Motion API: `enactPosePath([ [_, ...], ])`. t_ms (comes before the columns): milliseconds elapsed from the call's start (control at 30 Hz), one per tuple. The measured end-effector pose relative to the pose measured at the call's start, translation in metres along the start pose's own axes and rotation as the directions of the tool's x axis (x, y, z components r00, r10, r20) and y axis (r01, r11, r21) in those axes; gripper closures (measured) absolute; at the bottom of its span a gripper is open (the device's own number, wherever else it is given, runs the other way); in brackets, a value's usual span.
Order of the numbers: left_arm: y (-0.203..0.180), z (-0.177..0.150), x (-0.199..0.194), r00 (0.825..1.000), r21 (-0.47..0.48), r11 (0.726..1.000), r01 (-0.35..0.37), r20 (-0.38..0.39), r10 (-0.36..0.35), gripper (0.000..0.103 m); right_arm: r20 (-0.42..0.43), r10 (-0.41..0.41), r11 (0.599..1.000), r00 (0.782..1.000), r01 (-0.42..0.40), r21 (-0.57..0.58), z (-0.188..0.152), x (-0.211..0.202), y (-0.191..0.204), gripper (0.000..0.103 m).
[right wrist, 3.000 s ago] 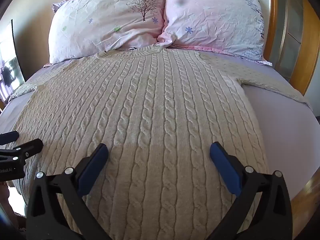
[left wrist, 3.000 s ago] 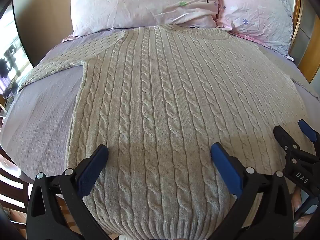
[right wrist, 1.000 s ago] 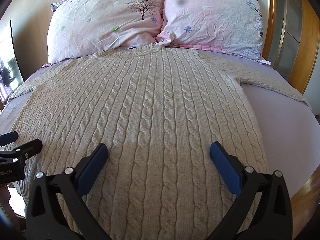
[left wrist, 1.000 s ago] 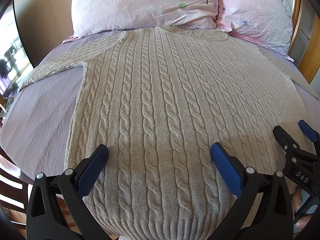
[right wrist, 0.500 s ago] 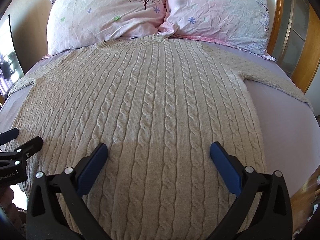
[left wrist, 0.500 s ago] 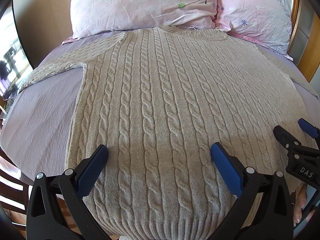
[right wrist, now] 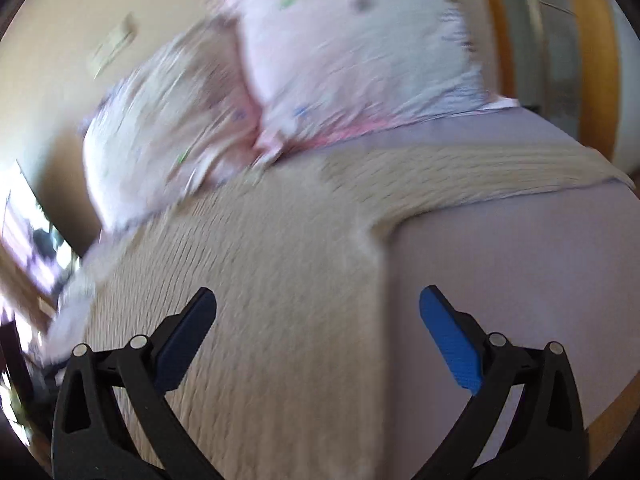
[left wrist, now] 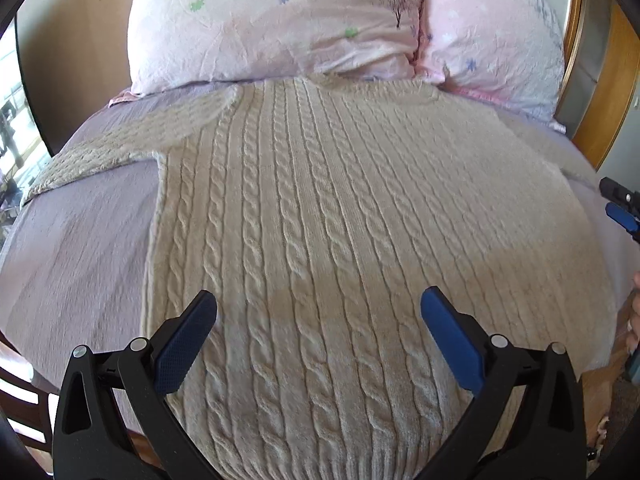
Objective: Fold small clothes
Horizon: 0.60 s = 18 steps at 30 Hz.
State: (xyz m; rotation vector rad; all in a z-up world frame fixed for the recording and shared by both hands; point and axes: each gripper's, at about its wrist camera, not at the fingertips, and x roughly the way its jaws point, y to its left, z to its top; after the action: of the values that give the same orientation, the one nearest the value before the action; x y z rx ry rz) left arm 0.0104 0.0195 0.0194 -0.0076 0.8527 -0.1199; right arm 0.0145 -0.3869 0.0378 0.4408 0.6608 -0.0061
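Observation:
A beige cable-knit sweater (left wrist: 320, 208) lies flat on the bed, collar toward the pillows, sleeves spread to both sides. My left gripper (left wrist: 318, 320) is open and empty above the sweater's lower body near the hem. My right gripper (right wrist: 318, 320) is open and empty over the sweater's right side edge (right wrist: 376, 280), below the right sleeve (right wrist: 480, 176); this view is blurred by motion. The right gripper also shows at the right edge of the left wrist view (left wrist: 622, 208).
Two pink floral pillows (left wrist: 276, 20) lie at the head of the bed. The lilac bedsheet (left wrist: 80, 248) shows on both sides of the sweater. A wooden headboard (left wrist: 608, 80) stands at the right. A dark chair (left wrist: 24, 400) is at the lower left.
My right gripper has swung quickly rightward and forward to the sweater's right side edge, tilting its view. My left gripper has moved slightly forward. Both stay open.

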Motion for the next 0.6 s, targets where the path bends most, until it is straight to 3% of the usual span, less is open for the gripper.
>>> enactPosePath([
  [67,0.021,0.013,-0.008,0.994,-0.053,0.997,0.061,0.097,-0.055,0.001,0.058,-0.08,0.97,0.995,0.065,0.233,0.037,-0.002,-0.07,0.004],
  [167,0.057,0.034,-0.012,0.972,-0.135,0.982,0.134,0.209,-0.104,0.001,0.044,-0.241,0.859,0.969,0.192,0.475,0.076,0.004,-0.159,0.026],
  [200,0.069,0.042,-0.012,0.967,-0.155,0.978,0.137,0.234,-0.098,0.001,0.038,-0.266,0.82,0.963,0.206,0.535,0.084,0.007,-0.183,0.028],
  [300,0.101,0.061,-0.007,0.971,-0.201,0.977,0.065,0.24,-0.015,0.001,-0.004,-0.316,0.713,0.949,0.24,0.658,0.099,0.02,-0.239,0.033],
  [367,0.125,0.07,-0.001,0.974,-0.234,0.972,0.003,0.222,0.05,0.001,-0.019,-0.306,0.66,0.952,0.226,0.716,0.099,0.029,-0.264,0.039],
  [433,0.152,0.076,0.004,0.973,-0.284,0.957,-0.063,0.196,0.122,0.001,-0.005,-0.337,0.654,0.941,0.238,0.718,0.101,0.033,-0.272,0.052],
  [467,0.166,0.078,0.006,0.97,-0.308,0.947,-0.094,0.184,0.156,0.001,-0.025,-0.343,0.656,0.939,0.258,0.71,0.103,0.039,-0.277,0.079],
  [500,0.178,0.079,0.007,0.967,-0.332,0.936,-0.115,0.178,0.182,0.001,-0.045,-0.328,0.652,0.944,0.261,0.712,0.105,0.046,-0.282,0.095],
  [567,0.204,0.082,0.007,0.962,-0.386,0.912,-0.137,0.168,0.216,0.001,-0.015,-0.344,0.659,0.939,0.254,0.708,0.105,0.043,-0.274,0.096],
  [600,0.217,0.082,0.006,0.96,-0.416,0.899,-0.136,0.17,0.224,0.001,0.029,-0.345,0.703,0.938,0.238,0.67,0.111,0.04,-0.257,0.096],
])
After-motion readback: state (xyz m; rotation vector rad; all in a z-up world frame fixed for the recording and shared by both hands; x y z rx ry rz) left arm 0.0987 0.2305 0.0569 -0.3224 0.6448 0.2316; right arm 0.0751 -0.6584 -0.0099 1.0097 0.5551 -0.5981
